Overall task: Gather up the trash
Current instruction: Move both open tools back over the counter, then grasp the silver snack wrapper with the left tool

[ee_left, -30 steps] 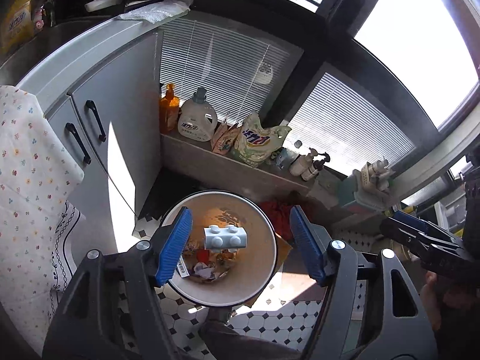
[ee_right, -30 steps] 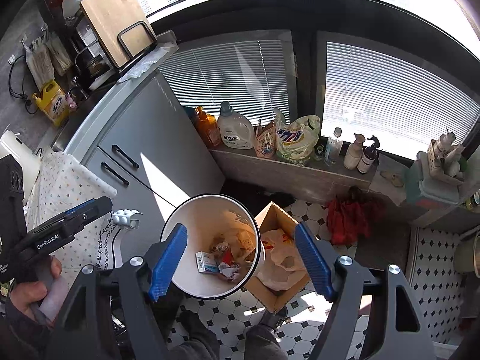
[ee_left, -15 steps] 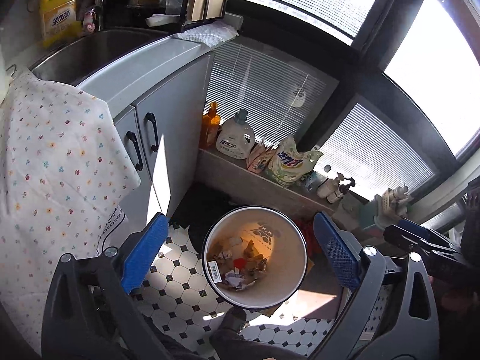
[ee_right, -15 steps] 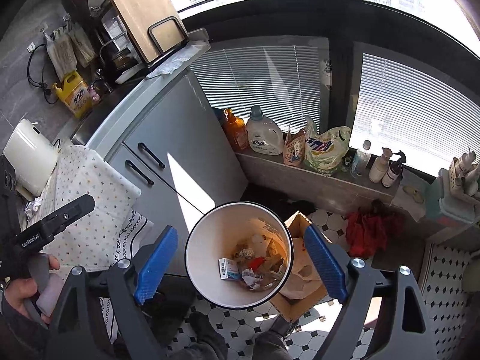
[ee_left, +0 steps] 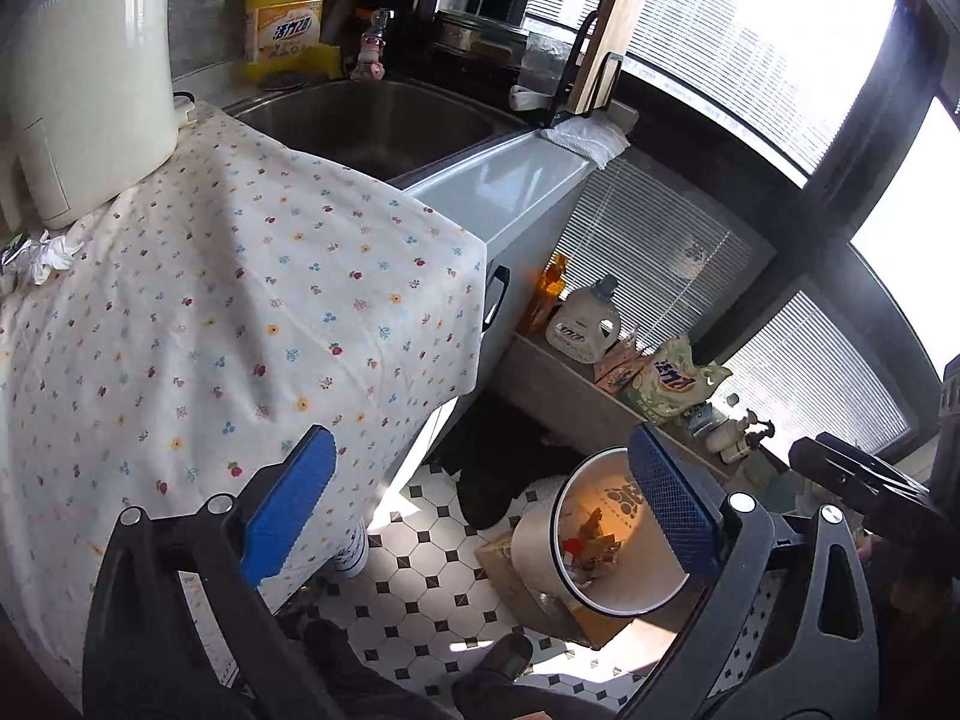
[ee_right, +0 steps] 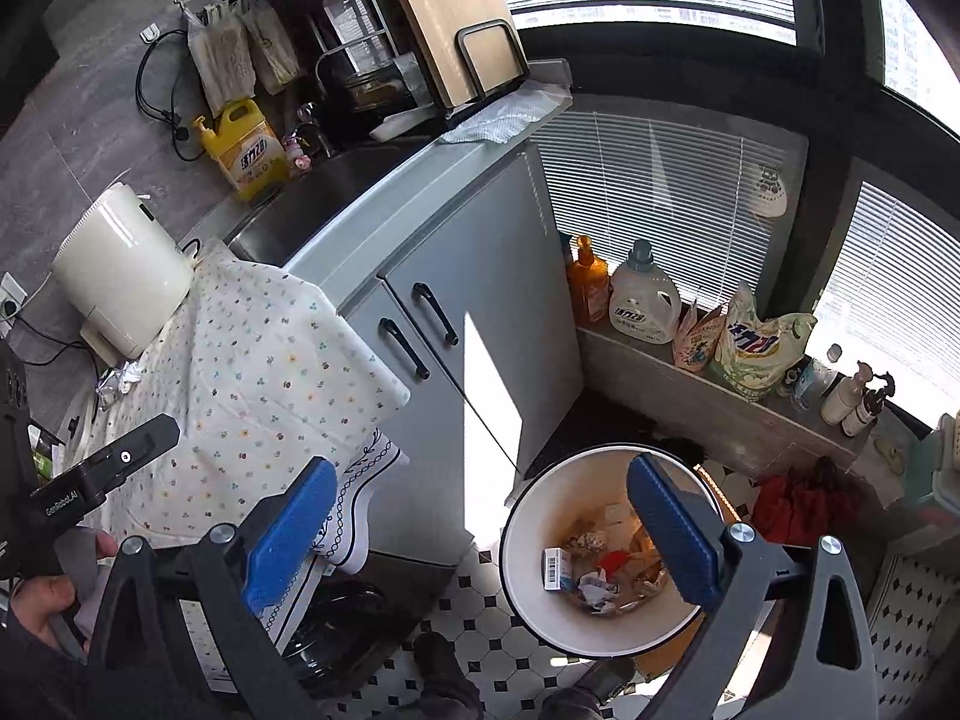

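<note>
A white trash bin (ee_left: 534, 540) stands on the tiled floor, with paper scraps and wrappers (ee_right: 594, 570) in its bottom. My left gripper (ee_left: 480, 462) is open and empty, held over the edge of a flowered tablecloth (ee_left: 240, 330), with the bin behind its right finger. The jaws of my right gripper (ee_right: 480, 480) are opening with nothing between them, and the bin (ee_right: 528, 540) sits behind its right finger. A crumpled white paper (ee_left: 45, 255) lies on the cloth beside the kettle, and it also shows as paper (ee_right: 120, 378) in the right wrist view.
A white kettle (ee_left: 90, 90) stands on the cloth next to a steel sink (ee_left: 372, 120) and a yellow soap bottle (ee_left: 285, 18). Grey cabinet doors (ee_right: 480, 312) face the bin. A cardboard box (ee_left: 510, 576) lies behind the bin. Detergent bottles (ee_right: 642, 294) line a low ledge, near a red cloth (ee_right: 798, 504).
A white toy brick between my left jaws a second ago is gone from view. Both pairs of jaws have spread wider. Both views have swung from the bin toward the cloth-covered counter.
</note>
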